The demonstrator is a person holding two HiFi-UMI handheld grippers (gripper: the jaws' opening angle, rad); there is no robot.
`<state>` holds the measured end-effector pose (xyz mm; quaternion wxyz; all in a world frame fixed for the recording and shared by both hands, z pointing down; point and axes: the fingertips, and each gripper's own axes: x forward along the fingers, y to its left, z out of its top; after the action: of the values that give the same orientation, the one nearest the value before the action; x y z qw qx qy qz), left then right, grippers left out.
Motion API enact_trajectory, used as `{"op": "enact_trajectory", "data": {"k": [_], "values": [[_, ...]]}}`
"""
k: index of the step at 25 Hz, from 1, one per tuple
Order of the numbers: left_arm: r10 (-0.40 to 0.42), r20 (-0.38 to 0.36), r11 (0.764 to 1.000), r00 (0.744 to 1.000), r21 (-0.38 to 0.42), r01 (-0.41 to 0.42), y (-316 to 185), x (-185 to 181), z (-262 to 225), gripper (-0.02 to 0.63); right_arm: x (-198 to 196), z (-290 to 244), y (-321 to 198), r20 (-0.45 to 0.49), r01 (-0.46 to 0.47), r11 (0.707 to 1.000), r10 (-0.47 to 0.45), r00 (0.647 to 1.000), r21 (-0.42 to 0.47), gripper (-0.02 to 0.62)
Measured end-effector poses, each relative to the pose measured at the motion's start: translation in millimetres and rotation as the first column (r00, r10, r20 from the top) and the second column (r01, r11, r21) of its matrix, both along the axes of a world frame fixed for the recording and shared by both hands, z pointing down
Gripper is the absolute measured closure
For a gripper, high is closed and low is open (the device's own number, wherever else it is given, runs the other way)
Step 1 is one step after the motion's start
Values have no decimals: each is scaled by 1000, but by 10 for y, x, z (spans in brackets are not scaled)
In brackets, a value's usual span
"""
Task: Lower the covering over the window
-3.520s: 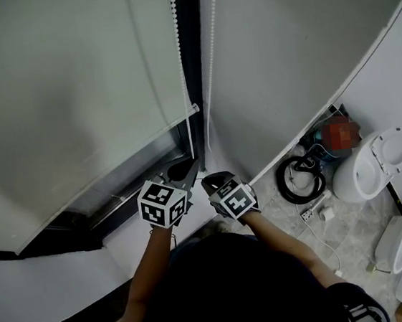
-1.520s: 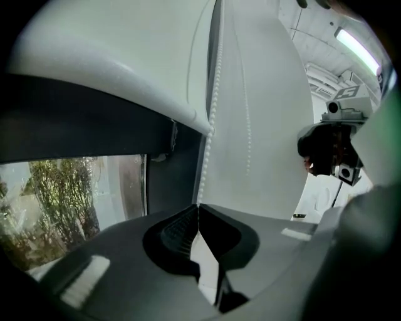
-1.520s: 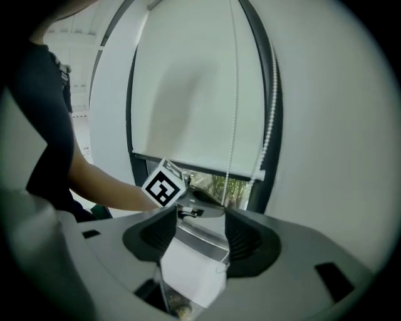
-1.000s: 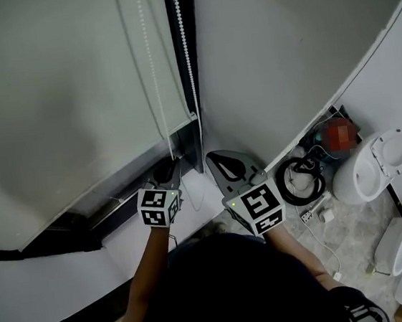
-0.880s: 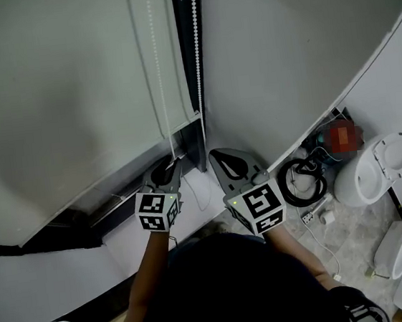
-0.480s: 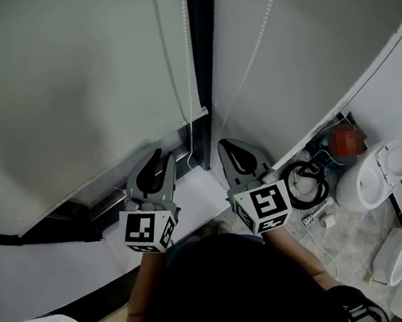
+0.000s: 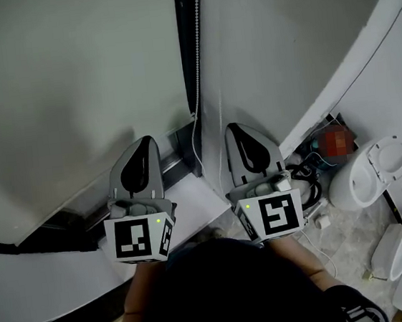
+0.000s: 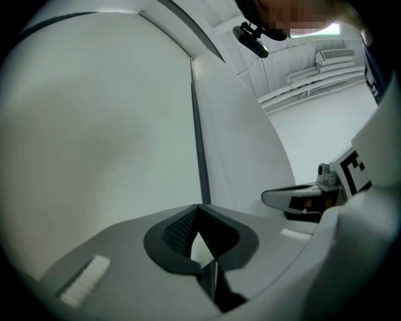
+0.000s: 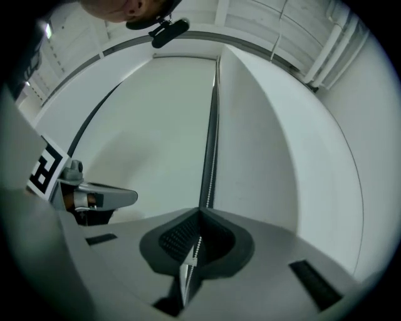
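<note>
Both grippers have risen since a second ago. The right gripper (image 7: 235, 127) is clamped on the bead chain (image 9: 212, 157) (which runs up toward 12 o'clock). The left gripper (image 7: 144, 140) has just closed, with nothing discernible between its jaws. The blind (image 7: 70, 85) hangs at its 12 o'clock.

A pale marbled tile floor (image 7: 343, 238) lies at the right, below a plain white wall (image 7: 400, 76). White toilet bowls stand on it, one with its seat showing (image 7: 374, 171), others nearer (image 7: 390, 249) (partly cut off by the edge). A black coiled hose (image 7: 306, 181) lies at the wall's foot. A dark window post (image 7: 187, 50) rises at the middle, above a white ledge (image 7: 192, 207). The light is dim and even
</note>
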<state>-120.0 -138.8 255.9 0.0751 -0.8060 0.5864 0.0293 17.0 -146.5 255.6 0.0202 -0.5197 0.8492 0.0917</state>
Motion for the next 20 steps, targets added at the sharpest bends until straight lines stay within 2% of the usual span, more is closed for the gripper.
{"op": "enact_trajectory", "data": {"k": [9, 20], "values": [[39, 21, 999, 999, -1, -39, 31, 71, 30, 595, -14, 117, -10, -10, -54, 998, 53, 999, -38, 583], [111, 13, 994, 994, -9, -111, -46, 37, 180, 595, -116, 202, -53, -5, -107, 994, 107, 994, -15, 583]]}}
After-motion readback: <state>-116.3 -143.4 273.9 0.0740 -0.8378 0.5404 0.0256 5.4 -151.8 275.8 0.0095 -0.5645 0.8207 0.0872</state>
